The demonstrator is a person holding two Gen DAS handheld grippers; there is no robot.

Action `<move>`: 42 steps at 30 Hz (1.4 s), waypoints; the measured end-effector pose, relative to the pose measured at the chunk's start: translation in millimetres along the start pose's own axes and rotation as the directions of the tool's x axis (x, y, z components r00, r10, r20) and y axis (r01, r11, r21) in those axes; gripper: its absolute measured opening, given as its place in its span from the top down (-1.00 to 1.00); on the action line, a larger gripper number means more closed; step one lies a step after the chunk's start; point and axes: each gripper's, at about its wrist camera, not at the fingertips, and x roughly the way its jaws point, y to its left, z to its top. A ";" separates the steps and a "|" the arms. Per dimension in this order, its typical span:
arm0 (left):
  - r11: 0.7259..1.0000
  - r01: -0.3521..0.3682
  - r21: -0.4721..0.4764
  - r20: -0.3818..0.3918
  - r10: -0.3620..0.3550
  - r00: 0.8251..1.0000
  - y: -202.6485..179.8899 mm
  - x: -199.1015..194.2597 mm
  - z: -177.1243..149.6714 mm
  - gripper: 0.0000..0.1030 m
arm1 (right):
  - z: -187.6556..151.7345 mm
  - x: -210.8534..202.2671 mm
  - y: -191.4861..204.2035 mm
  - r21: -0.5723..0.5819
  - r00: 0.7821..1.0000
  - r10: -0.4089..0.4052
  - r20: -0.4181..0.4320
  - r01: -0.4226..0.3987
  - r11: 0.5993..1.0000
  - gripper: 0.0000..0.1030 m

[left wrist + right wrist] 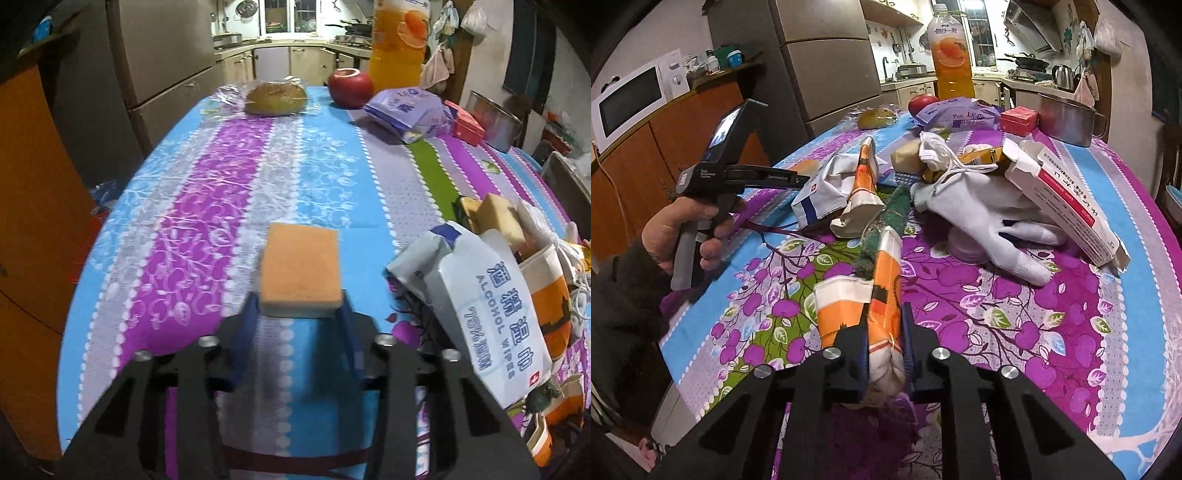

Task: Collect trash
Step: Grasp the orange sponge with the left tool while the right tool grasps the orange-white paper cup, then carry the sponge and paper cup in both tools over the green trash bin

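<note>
Grab step looks done: left hand-held gripper is clamped on the orange rectangular sponge, right hand-held gripper squeezes the crumpled orange-and-white paper wrapper just above the table, so next both need lifting to wherever trash goes.

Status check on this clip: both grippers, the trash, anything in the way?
Left gripper shut on orange sponge. Right gripper shut on crumpled orange carton. Trash pile ahead: white glove, wipes pack. Nothing blocking.

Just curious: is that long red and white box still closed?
Open. The red and white box lies on its side, its end flap folded out.
</note>
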 end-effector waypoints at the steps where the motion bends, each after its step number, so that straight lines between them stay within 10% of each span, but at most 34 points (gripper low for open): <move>1: 1.000 -0.004 0.002 0.007 0.004 1.000 -1.3 -0.5 -0.4 0.31 | -0.3 -1.7 -0.4 0.002 1.000 -0.003 0.008 0.003 1.000 0.70; 13: 1.000 0.018 -0.017 0.218 -0.013 0.976 -16.4 -81.9 -14.4 0.34 | -2.8 -61.7 -7.6 0.008 0.979 -0.086 0.185 0.086 0.996 0.73; 21: 0.977 0.162 0.142 0.301 -0.198 0.933 -111.6 -148.4 -35.7 0.34 | -12.8 -149.6 -52.9 0.087 0.900 -0.296 0.320 0.283 0.955 0.73; 28: 0.885 0.331 0.327 0.263 -0.422 0.868 -236.1 -178.0 -44.6 0.34 | -38.9 -248.8 -129.0 0.237 0.782 -0.527 0.334 0.471 0.849 0.73; 35: 0.738 0.463 0.490 0.171 -0.603 0.779 -375.4 -198.7 -57.1 0.34 | -75.2 -345.4 -230.7 0.364 0.654 -0.722 0.226 0.630 0.685 0.73; 42: 0.600 0.572 0.559 0.010 -0.694 0.720 -487.0 -185.6 -77.4 0.34 | -105.5 -376.5 -330.9 0.415 0.640 -0.766 0.059 0.682 0.602 0.73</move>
